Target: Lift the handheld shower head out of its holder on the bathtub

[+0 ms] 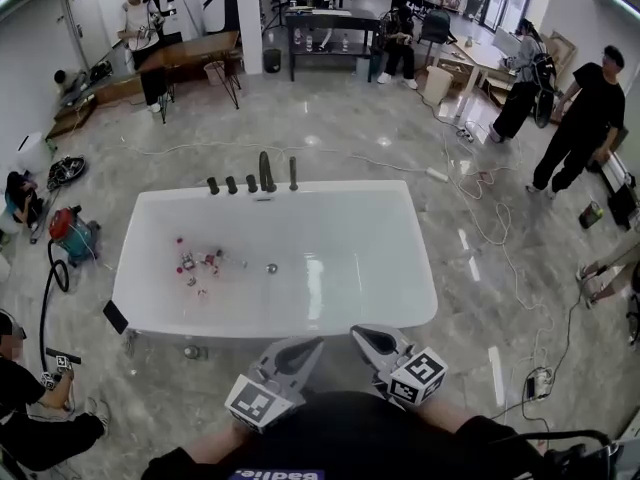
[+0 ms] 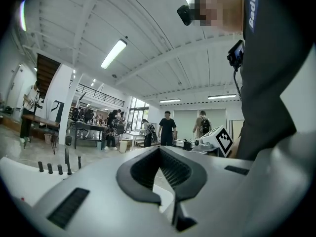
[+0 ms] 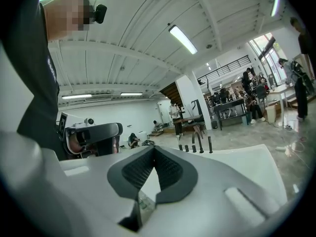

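The handheld shower head (image 1: 293, 173) is a thin black stick standing upright in its holder on the far rim of the white bathtub (image 1: 420, 268). It is the rightmost of a row of black fittings, next to the curved spout (image 1: 265, 171). It also shows in the left gripper view, shower head (image 2: 79, 162), and in the right gripper view, shower head (image 3: 210, 144). Both grippers hover at the tub's near rim, far from it. My left gripper (image 1: 312, 346) (image 2: 159, 149) is shut and empty. My right gripper (image 1: 360, 334) (image 3: 154, 148) is shut too, holding nothing.
Small red items (image 1: 195, 263) lie in the tub near the drain (image 1: 271, 267). A red vacuum (image 1: 70, 230) and hose stand left of the tub. Cables (image 1: 480, 208) trail over the floor to the right. A person (image 1: 25, 408) crouches at the near left; others stand behind.
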